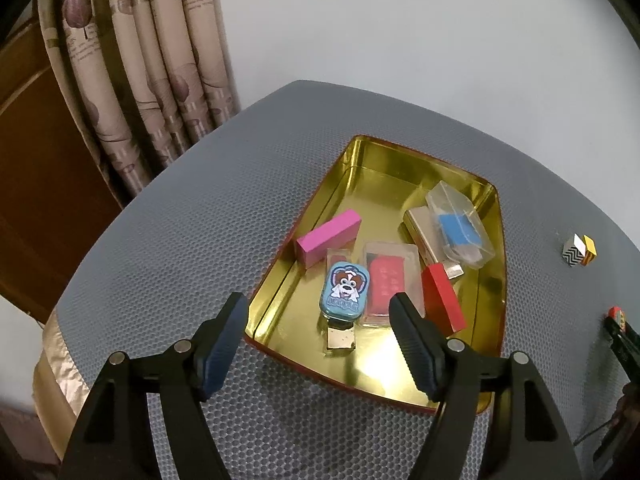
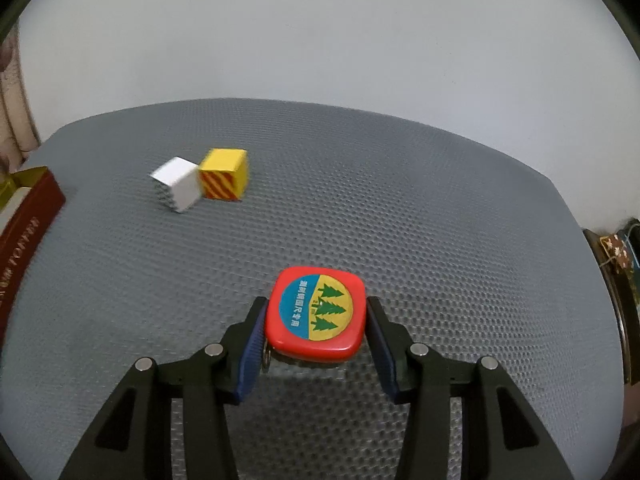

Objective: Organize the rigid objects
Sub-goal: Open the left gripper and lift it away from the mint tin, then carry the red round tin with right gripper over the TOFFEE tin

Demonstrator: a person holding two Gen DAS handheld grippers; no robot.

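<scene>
A gold tin tray (image 1: pixel 288 276) on the grey mat holds a pink block (image 1: pixel 328 237), a blue dog tin (image 1: pixel 345 290), a red block (image 1: pixel 442 298), a clear case with a red card (image 1: pixel 390 284) and a clear box with a blue piece (image 1: pixel 460 226). My left gripper (image 1: pixel 320 312) is open and empty over the tray's near edge. My right gripper (image 2: pixel 316 320) is shut on a red tape measure (image 2: pixel 316 314), just above the mat. A white cube (image 2: pixel 178 188) and a yellow striped cube (image 2: pixel 224 180) touch each other further back.
The tray's dark red outer wall (image 2: pixel 28 216) shows at the left of the right wrist view. The two cubes (image 1: pixel 579 250) lie right of the tray in the left wrist view. A curtain (image 1: pixel 140 60) hangs behind the table's left corner. The mat's edges are near.
</scene>
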